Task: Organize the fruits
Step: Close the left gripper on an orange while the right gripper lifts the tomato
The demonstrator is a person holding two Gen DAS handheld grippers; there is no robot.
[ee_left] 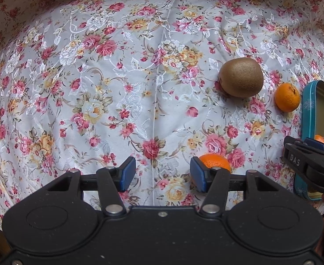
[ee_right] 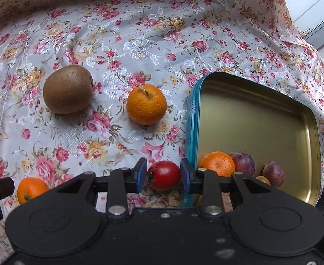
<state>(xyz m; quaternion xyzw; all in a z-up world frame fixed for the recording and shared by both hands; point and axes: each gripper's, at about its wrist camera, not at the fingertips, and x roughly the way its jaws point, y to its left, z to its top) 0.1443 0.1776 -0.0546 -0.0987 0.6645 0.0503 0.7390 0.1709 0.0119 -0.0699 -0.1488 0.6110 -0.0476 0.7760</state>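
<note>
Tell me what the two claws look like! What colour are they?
Both claws are black plastic. The left claw has two thin fingers tipped with blue pads, joined by shiny silver bolts, and a wide body with two round raised discs. The right claw looks the same. White letters, DAS, show on its side in the left camera's picture. No cables or sleeves are visible.

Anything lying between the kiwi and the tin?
Yes, one orange sits on the cloth between the kiwi and the tin, touching neither. The right wrist view shows it best; the left wrist view shows it too.
</note>
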